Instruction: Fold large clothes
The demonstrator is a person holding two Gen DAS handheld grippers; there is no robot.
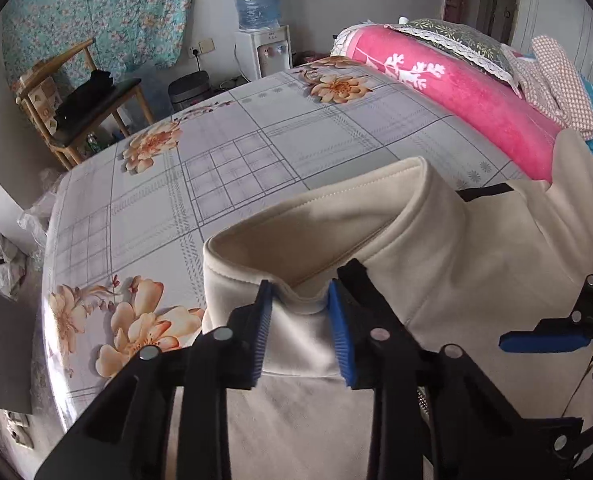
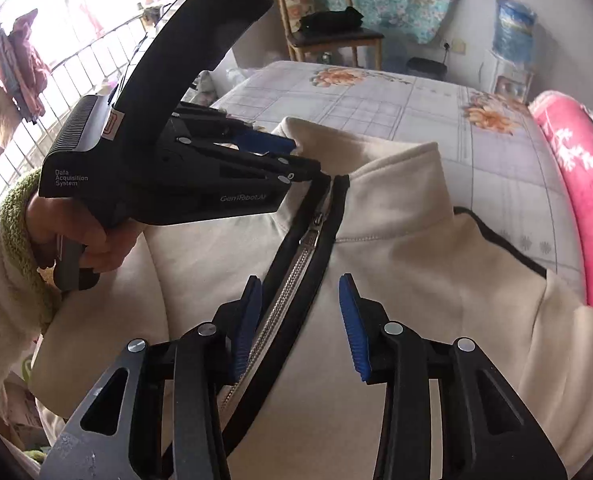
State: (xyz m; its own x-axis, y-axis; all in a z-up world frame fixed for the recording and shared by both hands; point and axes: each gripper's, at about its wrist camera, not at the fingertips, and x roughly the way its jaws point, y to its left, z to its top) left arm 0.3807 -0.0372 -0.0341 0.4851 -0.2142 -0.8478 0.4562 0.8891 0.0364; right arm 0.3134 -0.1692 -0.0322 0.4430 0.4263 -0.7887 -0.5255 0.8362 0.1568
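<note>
A cream zip-up jacket [image 1: 456, 248] with a stand-up collar and a black zipper [image 2: 296, 256] lies on the bed. In the left wrist view my left gripper [image 1: 301, 300] has its blue pads open around the collar's lower edge, with cloth bunched between them. In the right wrist view the left gripper [image 2: 288, 152] sits at the collar's left side. My right gripper [image 2: 301, 292] is open just above the chest, astride the zipper, holding nothing. One of its blue fingers [image 1: 544, 338] shows at the right of the left wrist view.
The bed sheet [image 1: 232, 160] is grey checked with orange flowers. A rolled pink blanket [image 1: 468, 88] and pillows lie along the bed's right side. A wooden chair [image 1: 76, 104], a water dispenser [image 1: 262, 28] and a bin stand beyond the far edge.
</note>
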